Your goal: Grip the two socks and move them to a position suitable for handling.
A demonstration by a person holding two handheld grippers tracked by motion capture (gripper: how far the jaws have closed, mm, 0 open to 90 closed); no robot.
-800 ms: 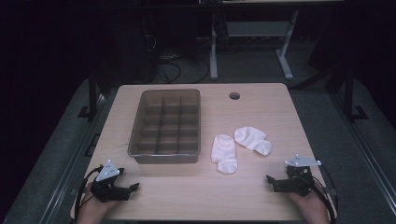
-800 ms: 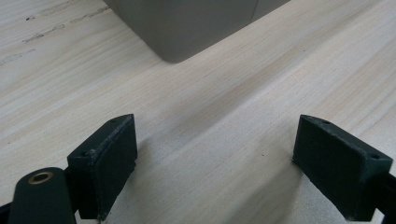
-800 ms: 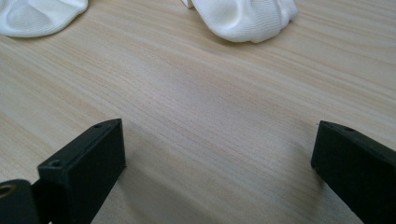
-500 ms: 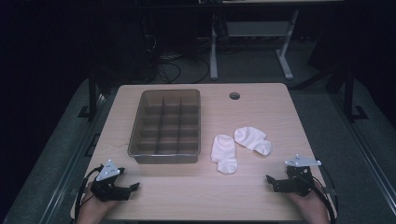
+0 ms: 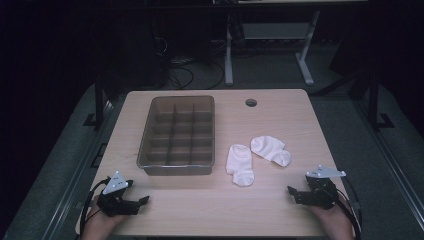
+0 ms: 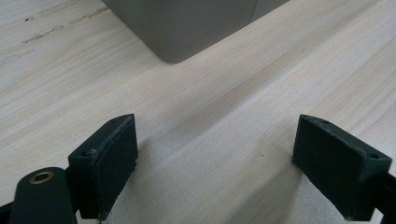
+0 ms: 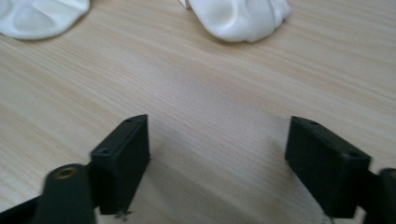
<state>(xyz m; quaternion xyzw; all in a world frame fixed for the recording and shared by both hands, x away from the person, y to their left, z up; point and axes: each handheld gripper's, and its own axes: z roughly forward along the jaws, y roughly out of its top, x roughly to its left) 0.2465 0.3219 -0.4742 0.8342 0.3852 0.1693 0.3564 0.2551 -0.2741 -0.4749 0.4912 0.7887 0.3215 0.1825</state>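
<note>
Two white socks lie on the wooden table [image 5: 280, 210], to the right of a grey divided organiser tray [image 5: 179, 131] whose compartments look empty. The nearer sock [image 5: 240, 164] lies with its long axis running roughly away from the person, toe end toward the near edge; the farther sock [image 5: 270, 149] lies beside it, slanted to the right, and the two seem just to touch or nearly so at their upper ends. The right gripper [image 5: 295, 192] rests low at the near right corner of the table, its jaws spread wide with nothing between them, pointing leftward across the table. From it the socks lie ahead and to the left, a short reach up the table; in the right gripper view the two socks appear past the jaws at the top of the frame, one [image 7: 42, 16] at the upper left and the other [image 7: 238, 16] near the middle. The left gripper [image 5: 142, 201] sits at the near left corner, jaws likewise apart and empty, facing the near corner of the tray [image 6: 187, 28], with the whole tray between it and the socks. The right hand is therefore clearly the nearer one for a first pick. Judging from this layout, the work has not yet begun, and the likely opening move is the right gripper going forward and left to the nearer sock, closing across its narrow width.
</note>
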